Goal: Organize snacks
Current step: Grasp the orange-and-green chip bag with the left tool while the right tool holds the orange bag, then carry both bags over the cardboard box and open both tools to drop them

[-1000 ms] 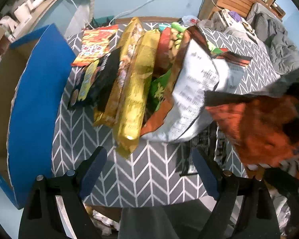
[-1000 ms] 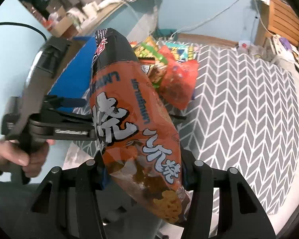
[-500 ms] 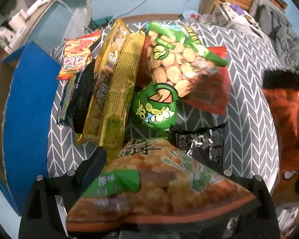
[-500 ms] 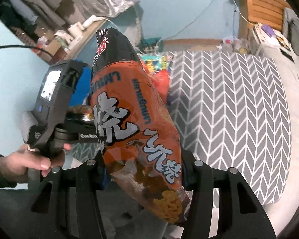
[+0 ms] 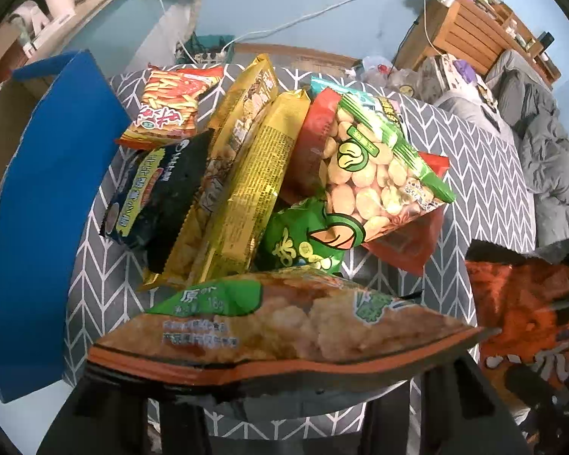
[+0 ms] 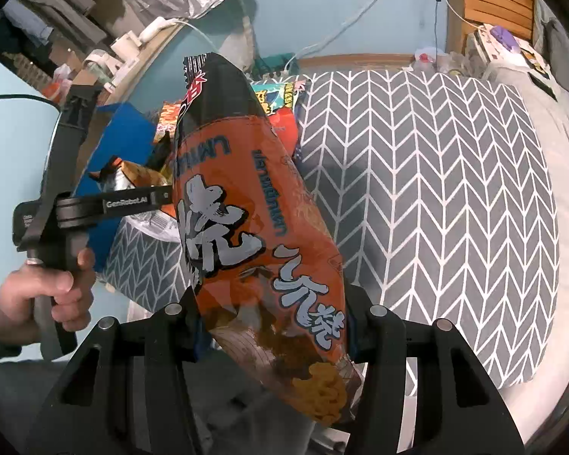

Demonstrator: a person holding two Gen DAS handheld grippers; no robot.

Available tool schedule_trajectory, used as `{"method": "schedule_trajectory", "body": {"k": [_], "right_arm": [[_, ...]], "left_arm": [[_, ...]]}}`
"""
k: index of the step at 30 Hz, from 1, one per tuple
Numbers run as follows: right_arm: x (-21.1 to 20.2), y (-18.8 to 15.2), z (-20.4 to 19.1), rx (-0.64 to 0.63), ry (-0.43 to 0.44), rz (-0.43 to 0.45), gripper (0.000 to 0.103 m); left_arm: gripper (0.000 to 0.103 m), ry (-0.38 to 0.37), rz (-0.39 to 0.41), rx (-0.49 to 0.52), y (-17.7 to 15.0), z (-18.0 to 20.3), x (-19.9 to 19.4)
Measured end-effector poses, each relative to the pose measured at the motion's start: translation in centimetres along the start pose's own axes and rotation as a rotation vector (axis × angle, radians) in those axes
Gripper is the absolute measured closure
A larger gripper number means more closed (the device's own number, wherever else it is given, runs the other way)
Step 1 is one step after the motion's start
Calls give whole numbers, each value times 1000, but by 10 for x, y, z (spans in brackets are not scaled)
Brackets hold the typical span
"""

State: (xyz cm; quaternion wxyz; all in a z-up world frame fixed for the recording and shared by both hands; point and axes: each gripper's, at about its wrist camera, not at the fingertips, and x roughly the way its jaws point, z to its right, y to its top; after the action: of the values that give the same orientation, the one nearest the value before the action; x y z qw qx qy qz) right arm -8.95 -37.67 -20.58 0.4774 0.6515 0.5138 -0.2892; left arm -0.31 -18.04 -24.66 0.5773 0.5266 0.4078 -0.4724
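Observation:
A tan cracker bag (image 5: 277, 326) with an orange edge and a green label lies crosswise between the jaws of my left gripper (image 5: 280, 383). The jaws are closing and pinch the bag, which hides most of both fingers. My right gripper (image 6: 273, 303) is shut on an orange and black snack bag (image 6: 246, 204), held upright above the table; the same orange bag (image 5: 523, 314) shows at the right of the left wrist view. Behind the cracker bag lies a pile of snacks: a green peanut bag (image 5: 368, 159), yellow bags (image 5: 254, 182), a black bag (image 5: 159, 185) and a red bag (image 5: 170, 106).
A blue-sided cardboard box (image 5: 45, 204) stands open at the table's left edge. The grey chevron tablecloth (image 6: 436, 189) spreads to the right of the pile. A person's hand (image 6: 49, 295) grips the left gripper's handle. Bedding and wooden furniture lie beyond the table.
The left jaws stood wide and empty, then the cracker bag came between them, and now they have closed in on it. The right gripper drifted sideways with the orange bag.

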Motion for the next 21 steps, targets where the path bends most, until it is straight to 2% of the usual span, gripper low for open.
{"method": "schedule_trajectory", "body": {"k": [2,5,12,21], "right_arm": [[1,2,-2,-2,-1,3,50],[2,4,-2,-3,-2,8,50],[0,14,-6,-8,-2,24,50],[-9,28,-18,-28,-1,49,50]], "left_arm": [[62,-7,5,5,-2,-4,-4],[64,-24,-5,16,-3,-9,-8],[64,-65,5,39,-11,-9,-32],[64,-71,30,71,-19,-7,-66]]}}
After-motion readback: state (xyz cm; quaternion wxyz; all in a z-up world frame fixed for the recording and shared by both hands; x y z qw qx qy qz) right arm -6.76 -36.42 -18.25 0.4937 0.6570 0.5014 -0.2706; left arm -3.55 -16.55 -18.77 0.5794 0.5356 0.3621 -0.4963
